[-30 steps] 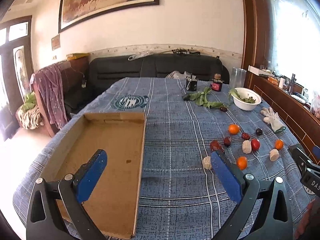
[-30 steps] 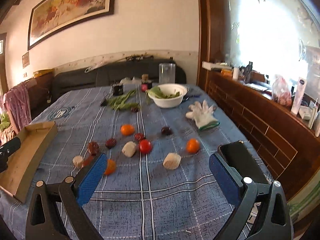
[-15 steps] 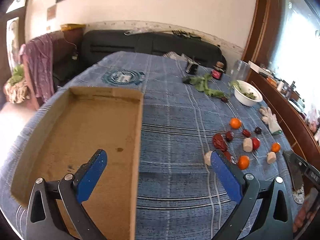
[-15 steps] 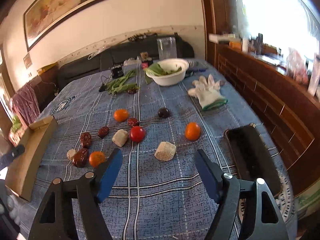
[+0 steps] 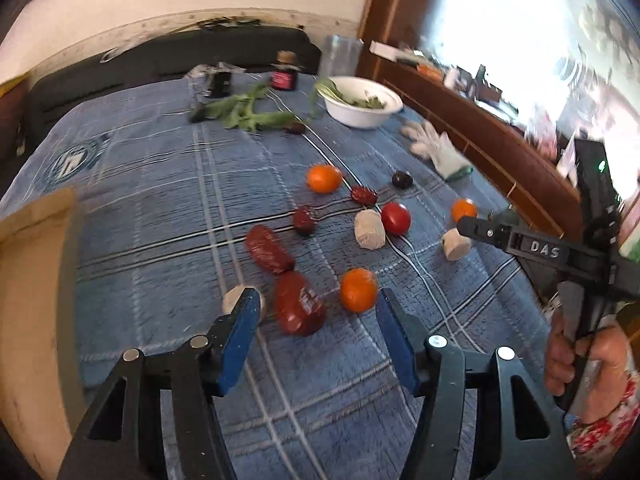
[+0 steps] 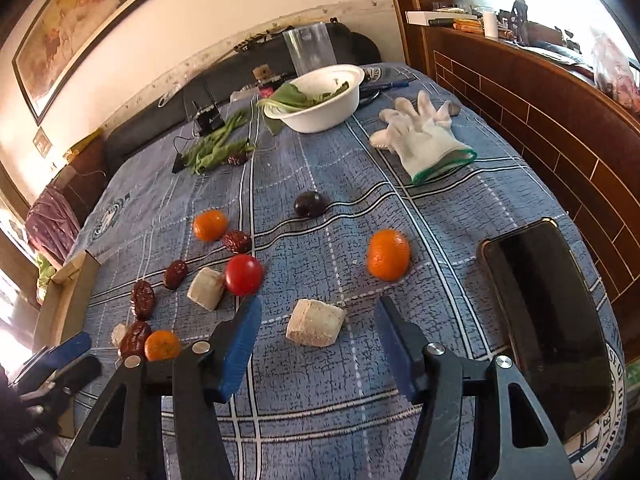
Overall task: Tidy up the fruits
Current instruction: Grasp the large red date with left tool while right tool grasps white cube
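Fruits lie scattered on the blue plaid tablecloth. My left gripper (image 5: 316,312) is open, just above a dark red date (image 5: 298,308), with an orange mandarin (image 5: 358,290) by its right finger and a pale chunk (image 5: 234,300) by its left. My right gripper (image 6: 318,322) is open around a pale cube (image 6: 316,322), apart from it. Ahead of it lie a red tomato (image 6: 244,275), a mandarin (image 6: 388,255), a dark plum (image 6: 309,204) and several dates. The cardboard tray (image 5: 32,300) lies at the left.
A black phone (image 6: 548,320) lies at the right edge of the table. A white glove (image 6: 424,140), a white bowl of greens (image 6: 320,98), loose greens (image 6: 218,146) and a glass (image 6: 308,46) sit further back. A wooden ledge (image 6: 560,120) runs along the right.
My left gripper swung right from the cardboard tray to the fruits and narrowed its opening. My right gripper moved down and forward toward the pale cube, its fingers closer together.
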Available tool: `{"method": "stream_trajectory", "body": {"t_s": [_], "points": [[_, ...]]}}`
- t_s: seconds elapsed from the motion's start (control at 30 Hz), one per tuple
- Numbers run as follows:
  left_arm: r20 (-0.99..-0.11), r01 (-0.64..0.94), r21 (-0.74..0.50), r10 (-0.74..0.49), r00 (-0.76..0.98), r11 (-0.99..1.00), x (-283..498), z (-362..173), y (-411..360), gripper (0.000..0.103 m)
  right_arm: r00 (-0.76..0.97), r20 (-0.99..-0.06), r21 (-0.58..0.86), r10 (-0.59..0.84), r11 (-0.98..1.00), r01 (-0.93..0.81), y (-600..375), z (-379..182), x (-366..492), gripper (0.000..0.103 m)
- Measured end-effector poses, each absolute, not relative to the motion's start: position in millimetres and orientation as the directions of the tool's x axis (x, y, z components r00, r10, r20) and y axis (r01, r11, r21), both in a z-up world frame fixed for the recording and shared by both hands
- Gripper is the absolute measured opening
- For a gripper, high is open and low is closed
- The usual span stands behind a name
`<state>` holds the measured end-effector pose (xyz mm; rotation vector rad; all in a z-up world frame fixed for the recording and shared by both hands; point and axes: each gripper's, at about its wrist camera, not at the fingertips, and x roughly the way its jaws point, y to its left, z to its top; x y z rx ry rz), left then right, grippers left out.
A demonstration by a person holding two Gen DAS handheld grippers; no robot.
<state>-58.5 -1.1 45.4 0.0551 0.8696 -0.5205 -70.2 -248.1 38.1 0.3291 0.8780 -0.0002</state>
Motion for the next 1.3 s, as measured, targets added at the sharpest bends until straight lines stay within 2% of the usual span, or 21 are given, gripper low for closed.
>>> {"method": "stream_trajectory", "body": {"t_s": [0.07, 0.1, 0.13, 0.2, 0.27, 0.3, 0.33, 0.37, 0.53, 0.6, 0.63, 0.83, 0.9, 0.97, 1.0, 1.13, 1.2, 1.3], "points": [[-0.757, 0.475, -0.140, -0.403, 0.514, 0.869, -50, 38, -10, 0.058, 0.633, -0.762, 0.277, 0.136, 0.952, 0.129, -245, 35, -67, 0.063], [-0.768, 0.478, -0.123, -0.389, 0.509, 0.869, -46, 33, -13, 0.055, 0.629, -0.766, 0.271, 0.134, 0.954, 0.127, -244, 34, -65, 0.063], [-0.782, 0.487, -0.110, -0.378, 0.496, 0.867, -42, 28, -16, 0.048, 0.626, -0.769, 0.266, 0.132, 0.956, 0.125, -243, 33, -64, 0.063], [-0.772, 0.510, -0.134, -0.412, 0.484, 0.850, -41, 26, -15, 0.046, 0.619, -0.775, 0.257, 0.130, 0.959, 0.120, -241, 30, -63, 0.063], [-0.771, 0.523, -0.154, -0.434, 0.467, 0.838, -39, 26, -14, 0.030, 0.614, -0.780, 0.244, 0.123, 0.963, 0.117, -240, 27, -62, 0.063], [-0.769, 0.527, -0.165, -0.443, 0.460, 0.834, -38, 27, -13, 0.030, 0.611, -0.783, 0.233, 0.117, 0.966, 0.114, -238, 26, -61, 0.057], [-0.771, 0.526, -0.170, -0.445, 0.456, 0.834, -38, 28, -11, 0.028, 0.604, -0.789, 0.225, 0.113, 0.968, 0.112, -237, 23, -60, 0.044], [-0.771, 0.524, -0.170, -0.443, 0.457, 0.835, -38, 28, -11, 0.023, 0.596, -0.795, 0.223, 0.113, 0.968, 0.113, -236, 20, -60, 0.037], [-0.765, 0.488, -0.196, -0.444, 0.466, 0.851, -44, 31, 1, 0.020, 0.614, -0.776, 0.261, 0.144, 0.959, 0.105, -237, 24, -68, 0.037], [-0.753, 0.476, -0.208, -0.450, 0.480, 0.855, -48, 35, 6, 0.003, 0.624, -0.767, 0.268, 0.151, 0.958, 0.098, -235, 30, -75, 0.037], [-0.748, 0.473, -0.224, -0.461, 0.477, 0.852, -51, 37, 10, 0.000, 0.632, -0.760, 0.266, 0.151, 0.960, 0.090, -233, 34, -79, 0.037], [-0.729, 0.455, -0.256, -0.480, 0.488, 0.853, -55, 41, 20, 0.002, 0.657, -0.739, 0.241, 0.149, 0.969, 0.052, -214, 53, -96, 0.037], [-0.732, 0.476, -0.253, -0.488, 0.475, 0.842, -55, 39, 15, 0.015, 0.658, -0.738, 0.244, 0.152, 0.969, 0.049, -211, 55, -101, 0.038], [-0.729, 0.494, -0.251, -0.498, 0.470, 0.833, -54, 37, 8, 0.043, 0.657, -0.738, 0.252, 0.157, 0.966, 0.051, -208, 56, -105, 0.038], [-0.731, 0.492, -0.243, -0.491, 0.473, 0.836, -53, 35, 6, 0.047, 0.655, -0.738, 0.256, 0.161, 0.965, 0.051, -207, 56, -107, 0.038], [-0.773, 0.496, -0.198, -0.446, 0.451, 0.845, -44, 17, -6, 0.047, 0.654, -0.738, 0.255, 0.168, 0.966, 0.039, -201, 59, -116, 0.038], [-0.751, 0.501, -0.272, -0.506, 0.423, 0.822, -41, 13, -3, 0.039, 0.660, -0.731, 0.252, 0.171, 0.967, 0.029, -199, 63, -122, 0.038], [-0.737, 0.457, -0.295, -0.504, 0.450, 0.839, -42, 16, 6, 0.033, 0.666, -0.723, 0.253, 0.181, 0.967, 0.013, -194, 69, -125, 0.038]]}}
